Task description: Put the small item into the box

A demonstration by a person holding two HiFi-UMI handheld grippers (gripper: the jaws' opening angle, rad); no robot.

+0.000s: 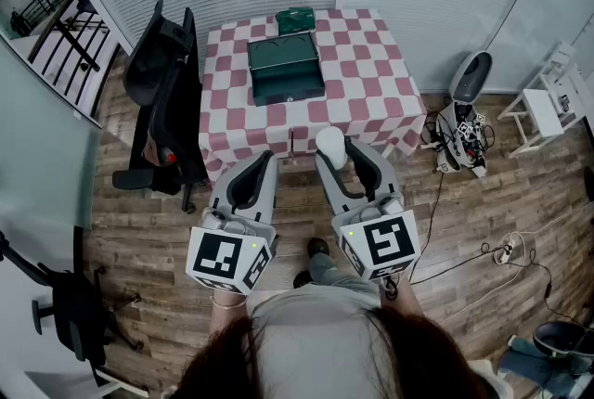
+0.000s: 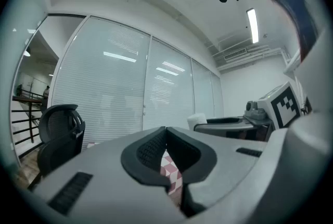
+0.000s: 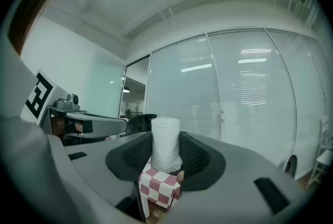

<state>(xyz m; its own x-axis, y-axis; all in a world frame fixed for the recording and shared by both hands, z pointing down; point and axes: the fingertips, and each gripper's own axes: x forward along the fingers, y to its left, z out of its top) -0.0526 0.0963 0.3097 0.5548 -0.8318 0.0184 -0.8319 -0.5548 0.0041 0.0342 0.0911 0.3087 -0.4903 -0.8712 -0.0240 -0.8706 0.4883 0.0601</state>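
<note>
A person standing on a wooden floor [image 1: 483, 202] holds a white cylindrical roll [image 1: 330, 145] upright in the right tongs [image 3: 166, 151], whose jaws stand wide and press on it from both sides, just short of the near edge of a tabletop [image 1: 362, 72] draped in pink-and-white checked cloth. The dark green open box [image 1: 286, 72] sits farther back on that tabletop, well apart from the roll, beside a black office chair [image 1: 162, 72]. The left tongs [image 2: 165, 132] are closed tip to tip with nothing between them.
</note>
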